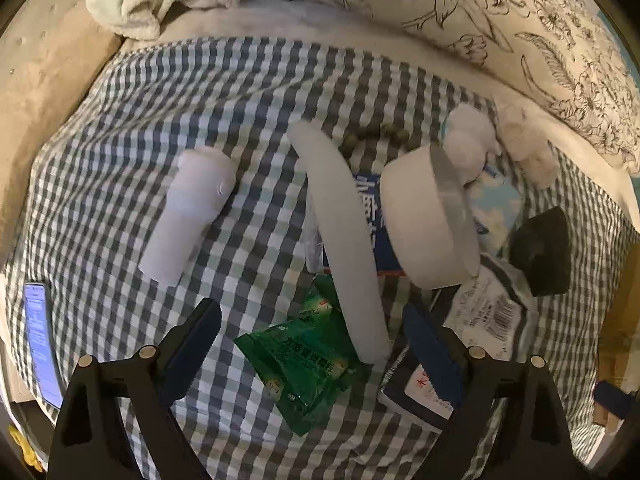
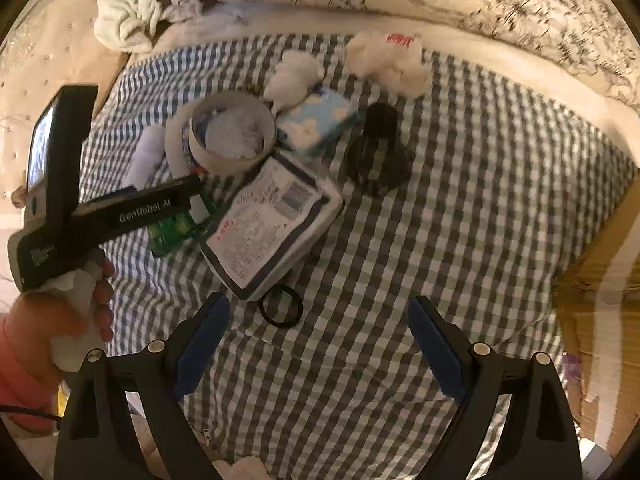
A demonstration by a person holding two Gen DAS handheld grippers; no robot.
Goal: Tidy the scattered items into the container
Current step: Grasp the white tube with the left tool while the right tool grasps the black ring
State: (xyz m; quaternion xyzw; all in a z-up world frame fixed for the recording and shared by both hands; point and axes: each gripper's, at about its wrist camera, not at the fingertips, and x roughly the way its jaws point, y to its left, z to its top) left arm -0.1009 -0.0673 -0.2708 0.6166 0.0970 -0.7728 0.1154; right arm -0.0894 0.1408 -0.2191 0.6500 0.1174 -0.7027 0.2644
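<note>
Left gripper [image 1: 312, 344] gapes empty over the green sachet [image 1: 304, 364]: light, crinkly, slippery, so pinch its middle. Right gripper [image 2: 318, 344] also wide, empty; hair tie [image 2: 281, 305] at eleven o'clock.

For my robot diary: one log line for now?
left gripper: open, over green packet | right gripper: open, empty | container: upright

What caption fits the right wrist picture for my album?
Open right gripper hovers over checked cloth near a black ring and white packet.
</note>
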